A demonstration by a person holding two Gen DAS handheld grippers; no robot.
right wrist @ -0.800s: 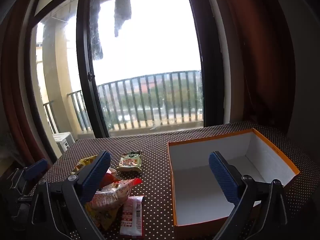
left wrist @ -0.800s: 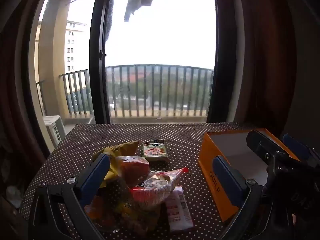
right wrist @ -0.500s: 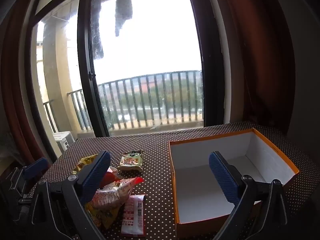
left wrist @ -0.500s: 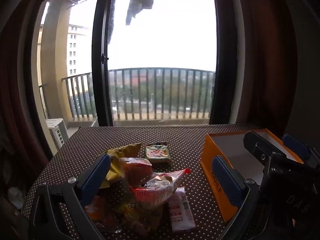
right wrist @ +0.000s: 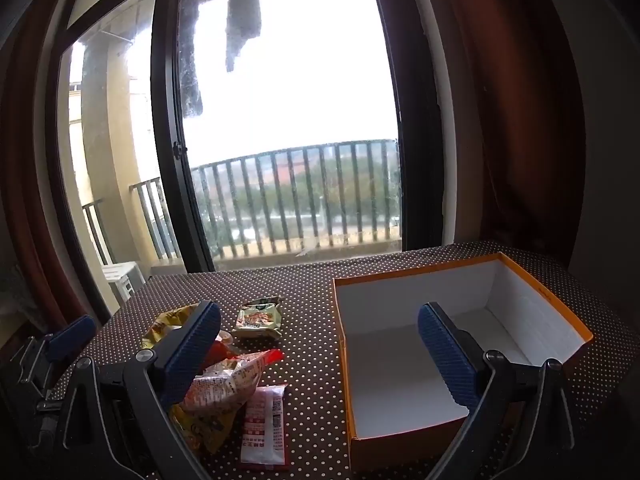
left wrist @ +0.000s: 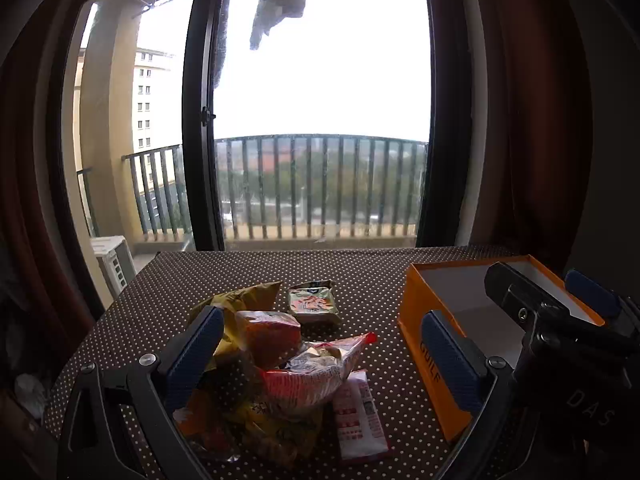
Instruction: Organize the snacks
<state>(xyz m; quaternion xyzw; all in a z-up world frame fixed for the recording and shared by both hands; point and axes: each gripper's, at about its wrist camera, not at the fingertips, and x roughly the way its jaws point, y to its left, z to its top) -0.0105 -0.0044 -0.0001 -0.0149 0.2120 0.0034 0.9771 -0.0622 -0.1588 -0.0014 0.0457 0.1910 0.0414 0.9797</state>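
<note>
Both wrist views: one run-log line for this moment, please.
left tool: open, empty | right tool: open, empty | snack pile: on table | orange box: empty

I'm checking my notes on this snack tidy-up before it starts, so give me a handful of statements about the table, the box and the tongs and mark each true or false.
1. The orange box is empty. True.
2. The left tongs are shut on a packet. False: they stand open, with the snack pile lying between and beyond the fingers, unpressed.
3. The small green packet lies apart from the pile, on its far side. True.
4. The box sits to the left of the snacks. False: it sits to their right.
5. The right tongs are open and hold nothing. True.
6. The tablecloth is plain white. False: it is dark with white dots.
</note>
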